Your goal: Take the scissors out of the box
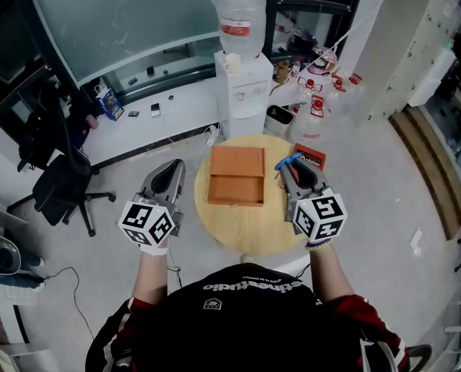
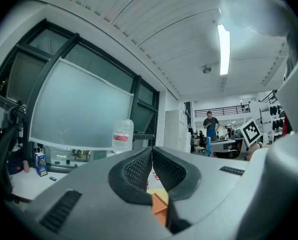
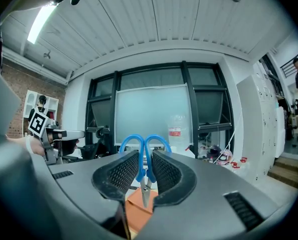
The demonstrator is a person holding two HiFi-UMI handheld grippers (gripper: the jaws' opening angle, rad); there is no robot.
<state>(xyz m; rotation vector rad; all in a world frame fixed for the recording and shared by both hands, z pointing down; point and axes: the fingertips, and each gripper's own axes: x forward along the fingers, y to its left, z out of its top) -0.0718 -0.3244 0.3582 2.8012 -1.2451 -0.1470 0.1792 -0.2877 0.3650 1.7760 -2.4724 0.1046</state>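
Right gripper view is showing the right gripper (image 3: 144,152) clenching on the scissors (image 3: 141,164): both ribbed pads are pressing the blue handle stems, the two loops are sticking out past the jaw tips, and the metal blades are pointing back down between the pads. Just below and beyond those jaws, the orange box (image 3: 134,214) is lying, so the scissors are hanging clear of it. Left gripper view is showing the left gripper (image 2: 152,150) with its pads meeting at the tips and nothing sitting between them, a corner of the box (image 2: 160,206) peeking under its jaws. From the head view, the right gripper (image 1: 287,167) is hovering over the round wooden table (image 1: 245,231), just to the right of the box (image 1: 236,177), while the left gripper (image 1: 174,169) is hanging off the table's edge on the box's other side. Farther ahead of both tools, a white water dispenser (image 1: 242,91) is standing.
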